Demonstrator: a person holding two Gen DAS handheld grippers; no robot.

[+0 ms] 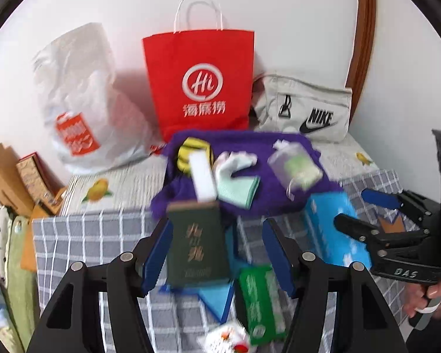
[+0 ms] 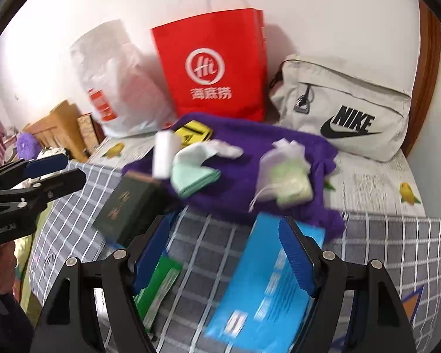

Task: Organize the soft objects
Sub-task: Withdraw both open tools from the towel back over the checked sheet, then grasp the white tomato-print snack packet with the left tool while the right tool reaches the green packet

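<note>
A bed with a grey checked cloth fills the bottom of both views. Under it lies a white sheet with little orange fruit pictures. A white wall stands behind, with a brown wood edge at 1 o'clock.

Against the wall, at 12 o'clock, stands a red paper bag with a white "Hi" ring on it. At 10 o'clock slumps a white plastic bag with an orange mark. At 2 o'clock lies a pale pouch that says "NIKE".

The soft things sit in the middle, on a fuzzy purple cloth: a mint green cloth, a white sponge block and a see-through little sack.

A dark green box with gold writing and a blue box lie at 6 o'clock.

The left gripper has its jaws apart and holds nothing. The right gripper is wide and empty too; "DAS" is on its side.
</note>
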